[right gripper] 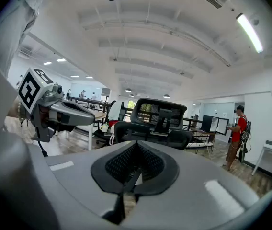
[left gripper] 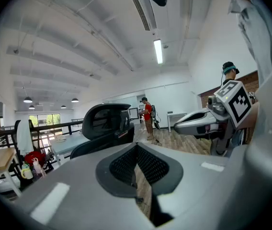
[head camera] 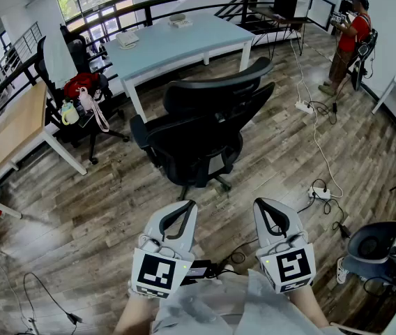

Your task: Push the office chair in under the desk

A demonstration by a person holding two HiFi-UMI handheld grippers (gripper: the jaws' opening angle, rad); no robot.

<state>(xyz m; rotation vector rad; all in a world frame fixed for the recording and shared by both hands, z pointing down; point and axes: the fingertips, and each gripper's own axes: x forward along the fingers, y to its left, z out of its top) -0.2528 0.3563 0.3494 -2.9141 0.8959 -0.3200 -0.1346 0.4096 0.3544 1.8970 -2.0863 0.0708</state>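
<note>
Black chair [head camera: 208,128] stands mid-frame on the wood floor [head camera: 100,208], just below the pale desk [head camera: 177,44] at upper centre and not under it. At bottom centre, near the chair but apart from it, the left gripper [head camera: 186,208] and right gripper [head camera: 263,206] both have their jaws pressed together on nothing. A person [head camera: 348,37] in red stands upper right
</note>
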